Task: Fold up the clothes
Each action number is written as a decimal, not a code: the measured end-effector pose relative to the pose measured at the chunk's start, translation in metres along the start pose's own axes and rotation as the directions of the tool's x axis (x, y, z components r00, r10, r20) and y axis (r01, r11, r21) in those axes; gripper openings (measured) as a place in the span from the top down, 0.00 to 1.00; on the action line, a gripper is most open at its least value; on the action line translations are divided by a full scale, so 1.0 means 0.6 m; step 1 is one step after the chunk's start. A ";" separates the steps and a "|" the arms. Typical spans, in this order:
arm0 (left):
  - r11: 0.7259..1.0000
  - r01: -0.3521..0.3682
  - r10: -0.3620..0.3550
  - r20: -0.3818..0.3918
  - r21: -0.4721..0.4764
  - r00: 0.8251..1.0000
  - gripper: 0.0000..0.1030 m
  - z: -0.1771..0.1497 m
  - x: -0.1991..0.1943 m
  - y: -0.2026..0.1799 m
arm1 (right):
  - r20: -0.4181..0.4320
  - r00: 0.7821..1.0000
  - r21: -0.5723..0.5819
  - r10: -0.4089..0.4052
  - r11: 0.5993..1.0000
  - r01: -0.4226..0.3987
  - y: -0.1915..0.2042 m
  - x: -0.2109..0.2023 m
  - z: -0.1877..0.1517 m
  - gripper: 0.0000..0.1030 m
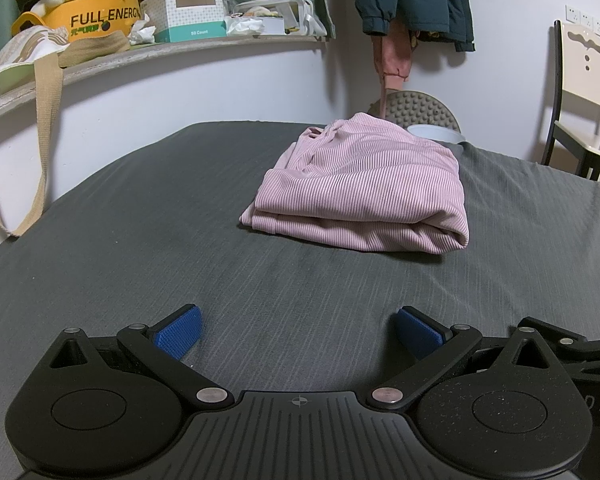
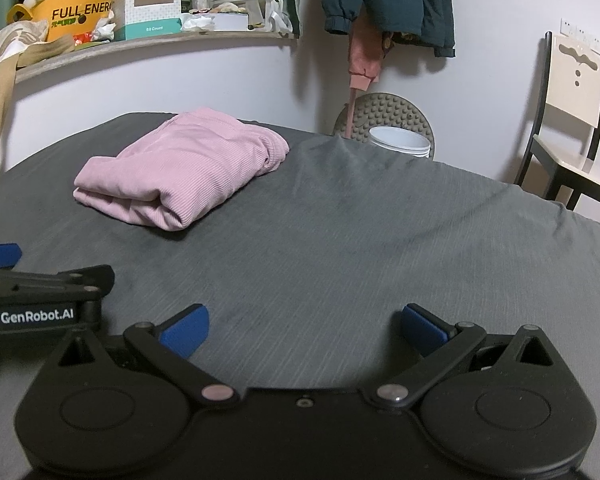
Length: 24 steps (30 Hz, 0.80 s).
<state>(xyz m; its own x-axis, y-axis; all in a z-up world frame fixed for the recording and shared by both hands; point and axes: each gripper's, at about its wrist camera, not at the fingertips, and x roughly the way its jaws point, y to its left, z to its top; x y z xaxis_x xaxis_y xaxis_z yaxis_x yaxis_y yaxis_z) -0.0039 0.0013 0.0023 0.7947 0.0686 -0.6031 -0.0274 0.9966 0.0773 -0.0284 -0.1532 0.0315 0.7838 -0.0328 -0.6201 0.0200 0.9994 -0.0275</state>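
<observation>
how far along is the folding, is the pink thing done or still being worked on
Done: the pink garment lies folded in a compact stack on the grey bedsheet. In hand: nothing; the left gripper and right gripper are both open, clear of the cloth. Left: no other loose clothing shows on the bed, so folding looks finished.
</observation>
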 end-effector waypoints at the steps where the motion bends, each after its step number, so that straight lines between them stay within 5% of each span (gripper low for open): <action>1: 1.000 0.000 0.000 0.000 0.000 1.000 0.00 0.000 0.000 0.000 | 0.000 1.000 0.000 0.000 1.000 0.000 0.000 0.000 0.000 0.00; 24: 1.000 -0.002 0.002 0.004 -0.001 1.000 0.00 -0.001 0.000 -0.001 | 0.005 1.000 -0.002 -0.004 1.000 0.004 0.000 -0.002 -0.003 0.00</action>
<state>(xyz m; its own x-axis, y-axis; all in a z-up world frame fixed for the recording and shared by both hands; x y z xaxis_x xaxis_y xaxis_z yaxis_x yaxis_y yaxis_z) -0.0043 0.0010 0.0018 0.7969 0.0701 -0.6001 -0.0295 0.9966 0.0774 -0.0304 -0.1532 0.0312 0.7870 -0.0369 -0.6159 0.0223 0.9993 -0.0314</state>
